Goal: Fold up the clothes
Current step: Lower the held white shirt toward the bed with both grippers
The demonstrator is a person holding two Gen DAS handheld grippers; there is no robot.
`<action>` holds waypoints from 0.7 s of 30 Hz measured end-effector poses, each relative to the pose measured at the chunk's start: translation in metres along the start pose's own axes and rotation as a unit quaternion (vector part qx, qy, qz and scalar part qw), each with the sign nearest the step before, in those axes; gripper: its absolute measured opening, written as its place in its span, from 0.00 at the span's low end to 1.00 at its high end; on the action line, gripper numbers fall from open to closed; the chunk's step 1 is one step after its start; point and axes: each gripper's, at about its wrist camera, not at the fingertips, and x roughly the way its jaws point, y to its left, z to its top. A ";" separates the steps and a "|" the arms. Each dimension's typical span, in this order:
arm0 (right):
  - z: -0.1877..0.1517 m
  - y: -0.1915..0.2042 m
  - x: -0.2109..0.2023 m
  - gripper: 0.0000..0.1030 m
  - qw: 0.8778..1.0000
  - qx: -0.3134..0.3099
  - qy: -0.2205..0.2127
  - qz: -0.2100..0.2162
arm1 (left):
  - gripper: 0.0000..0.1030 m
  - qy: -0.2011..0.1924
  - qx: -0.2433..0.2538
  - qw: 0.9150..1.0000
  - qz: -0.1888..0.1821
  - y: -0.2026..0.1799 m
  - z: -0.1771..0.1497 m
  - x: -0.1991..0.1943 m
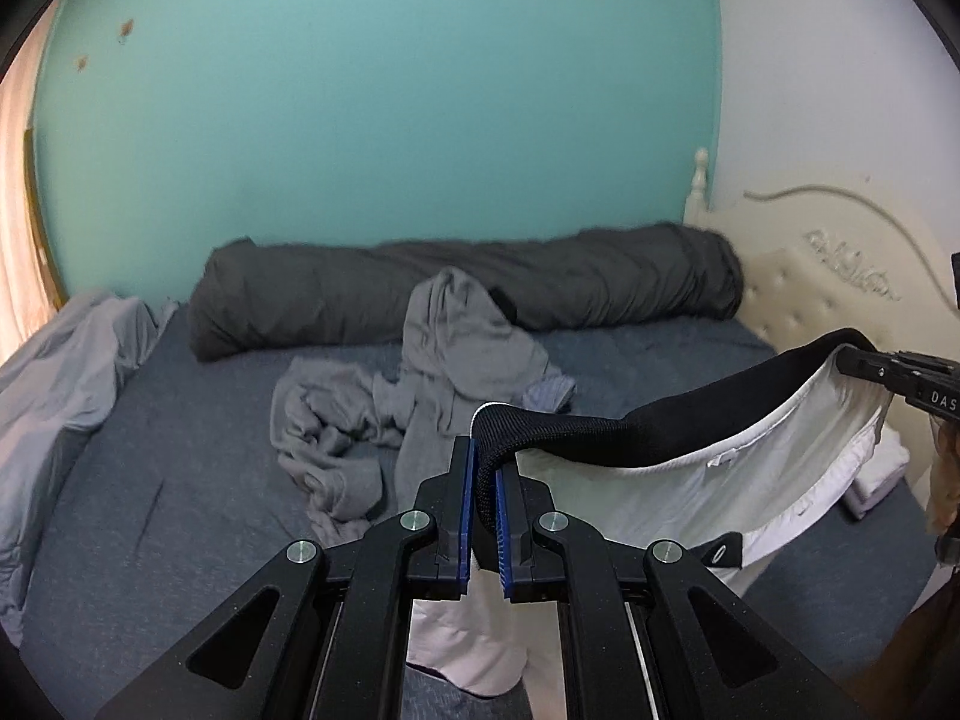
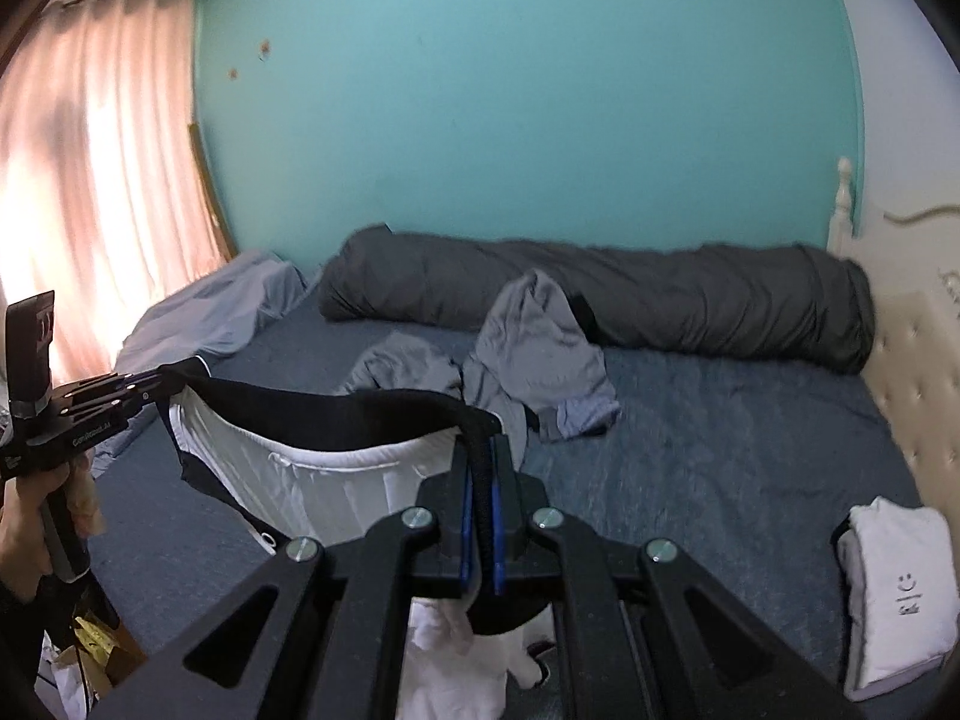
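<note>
Gripping black waistband (image 1: 660,420) of white shorts (image 1: 750,468): left tongs (image 1: 486,480) clamped on one end, right tongs (image 2: 480,468) on other, garment hanging above bed (image 2: 720,432).

White shorts (image 1: 750,468) with black waistband (image 1: 690,396), plain grey clothes (image 1: 456,354), blue-grey bedsheet (image 1: 180,432), turquoise wall (image 1: 372,108).

"R/C" on folded white garment (image 2: 900,594)
</note>
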 end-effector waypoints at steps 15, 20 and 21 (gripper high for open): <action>-0.018 -0.073 0.194 0.04 0.996 0.027 0.080 -0.026 | 0.06 0.092 -0.006 0.996 0.012 0.027 -0.015 0.209; -0.022 -0.095 0.255 0.04 0.994 0.040 0.099 -0.032 | 0.06 0.128 -0.011 0.992 0.016 0.038 -0.026 0.280; -0.024 -0.099 0.268 0.04 0.993 0.040 0.105 -0.035 | 0.06 0.135 -0.013 0.991 0.017 0.040 -0.030 0.293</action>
